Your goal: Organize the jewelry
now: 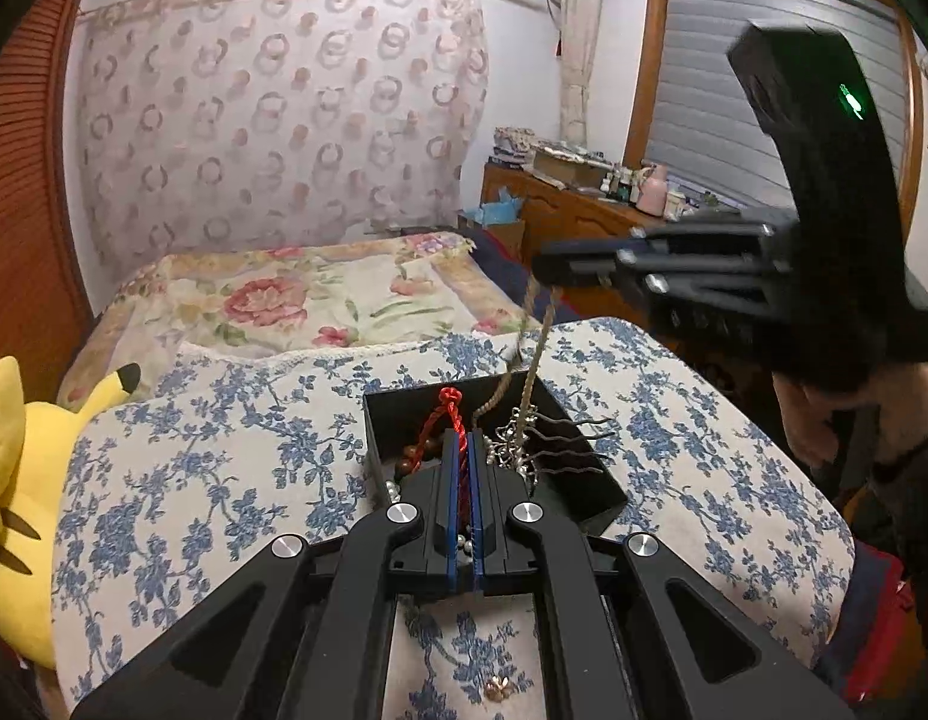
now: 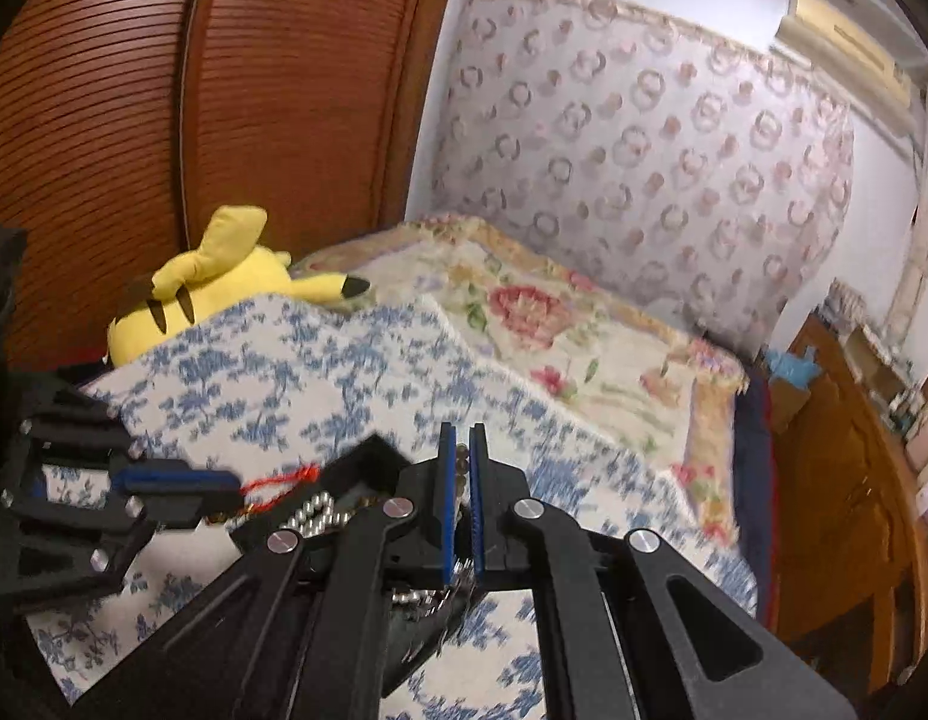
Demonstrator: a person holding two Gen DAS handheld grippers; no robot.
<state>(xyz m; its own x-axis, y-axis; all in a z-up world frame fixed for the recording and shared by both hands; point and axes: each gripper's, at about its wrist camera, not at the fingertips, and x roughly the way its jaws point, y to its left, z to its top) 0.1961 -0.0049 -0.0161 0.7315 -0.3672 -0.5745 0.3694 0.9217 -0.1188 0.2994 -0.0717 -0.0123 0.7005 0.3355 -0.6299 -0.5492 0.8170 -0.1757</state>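
Jewelry sits tangled in a black box point(image 1: 590, 495) resting on a blue-and-white floral cloth point(image 1: 224, 468) that covers the near surface, with a bed point(image 1: 296, 300) under a rose-patterned blanket just behind it. The left claw point(image 1: 463, 450) is closed almost fully, its blue-lined fingers point(image 1: 447, 492) pinching a red twisted cord point(image 1: 458, 420) whose knotted end stands up just above the fingertips; brown wooden beads point(image 1: 413, 459) lie beside the cord at the box's left side. In the right part of the box lie silver bead strands point(image 1: 512, 450) and dark wavy hairpins point(image 1: 569, 441) fanned toward the right wall. The right claw point(image 1: 554, 267) hangs above and beyond the box, well clear of it, its jaws drawn nearly together on a brownish beaded strand point(image 1: 524, 372) that drops from it in two lines into the box. In the right wrist view the same strand shows as small dark beads between the blue pads point(image 2: 445, 504), with silver beads point(image 2: 311, 513) in the box below and the other claw at left gripping the red cord. A small copper-coloured flower piece point(image 1: 497, 687) lies on the cloth on the near side of the box. A yellow plush toy point(image 2: 212, 288) leans at the far left edge of the cloth, in front of a slatted wooden door point(image 2: 164, 120).
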